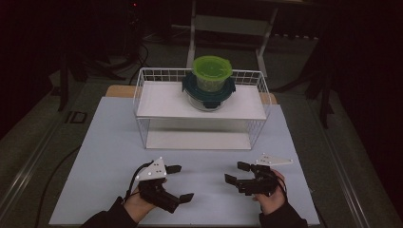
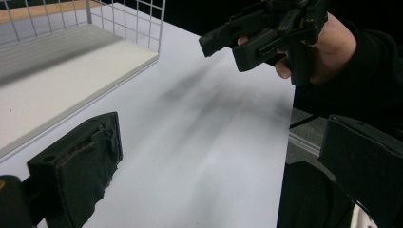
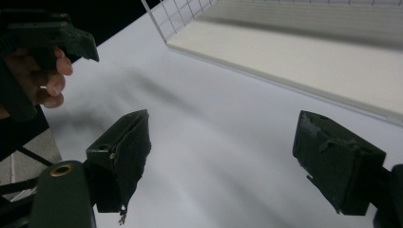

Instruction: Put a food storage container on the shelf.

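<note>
High view: green-lidded container (image 1: 212, 71) stacked on dark-lidded one (image 1: 208, 90); both grippers gape.

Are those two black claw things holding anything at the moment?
No, nothing. The left gripper and right gripper both hover open over the table, fingers apart, far from the stacked containers.

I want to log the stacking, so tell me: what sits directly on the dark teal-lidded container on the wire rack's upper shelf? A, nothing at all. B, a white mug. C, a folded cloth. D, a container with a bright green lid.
D: in the high view a container with a bright green lid stands on top of the dark teal-lidded container on the upper shelf of the wire rack.
</note>
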A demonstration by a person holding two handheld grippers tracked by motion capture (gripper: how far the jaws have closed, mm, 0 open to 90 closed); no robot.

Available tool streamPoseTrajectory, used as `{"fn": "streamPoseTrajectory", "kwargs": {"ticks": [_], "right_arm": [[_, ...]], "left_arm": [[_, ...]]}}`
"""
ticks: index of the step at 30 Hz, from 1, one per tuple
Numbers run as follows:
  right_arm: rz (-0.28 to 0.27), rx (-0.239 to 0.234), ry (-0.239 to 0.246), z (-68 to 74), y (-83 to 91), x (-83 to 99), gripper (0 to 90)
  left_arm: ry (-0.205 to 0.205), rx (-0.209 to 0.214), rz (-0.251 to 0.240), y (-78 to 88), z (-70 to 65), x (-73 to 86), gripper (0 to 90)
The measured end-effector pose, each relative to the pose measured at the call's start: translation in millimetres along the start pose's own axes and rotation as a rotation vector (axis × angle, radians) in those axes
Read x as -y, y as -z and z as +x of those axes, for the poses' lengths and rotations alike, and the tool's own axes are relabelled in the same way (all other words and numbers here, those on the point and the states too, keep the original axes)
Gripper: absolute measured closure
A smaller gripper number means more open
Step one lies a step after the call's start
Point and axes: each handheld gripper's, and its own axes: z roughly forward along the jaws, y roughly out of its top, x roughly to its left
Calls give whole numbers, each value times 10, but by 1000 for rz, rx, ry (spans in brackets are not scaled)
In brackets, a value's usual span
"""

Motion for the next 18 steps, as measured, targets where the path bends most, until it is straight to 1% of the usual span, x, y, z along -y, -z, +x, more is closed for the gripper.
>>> {"fn": "streamPoseTrajectory", "kwargs": {"ticks": [2, 3, 7, 9, 11, 14, 18], "right_arm": [[3, 13, 11, -3, -3, 45, 196], [6, 24, 19, -6, -9, 68, 197], [26, 37, 24, -49, -58, 150, 196], [30, 39, 20, -72, -74, 171, 196], [26, 43, 17, -84, -75, 176, 196], [14, 48, 19, -98, -61, 176, 195], [3, 55, 20, -106, -44, 180, 195]], "left_arm": [[-15, -10, 1, 0, 0, 24, 3], [-20, -15, -8, 3, 3, 35, 3], [-16, -36, -19, 4, 29, 71, 3], [-11, -36, -25, 7, 48, 97, 3], [-4, -39, -19, -1, 62, 124, 3], [-8, -42, -7, -24, 73, 166, 3], [-26, -45, 12, -59, 66, 203, 2]]}}
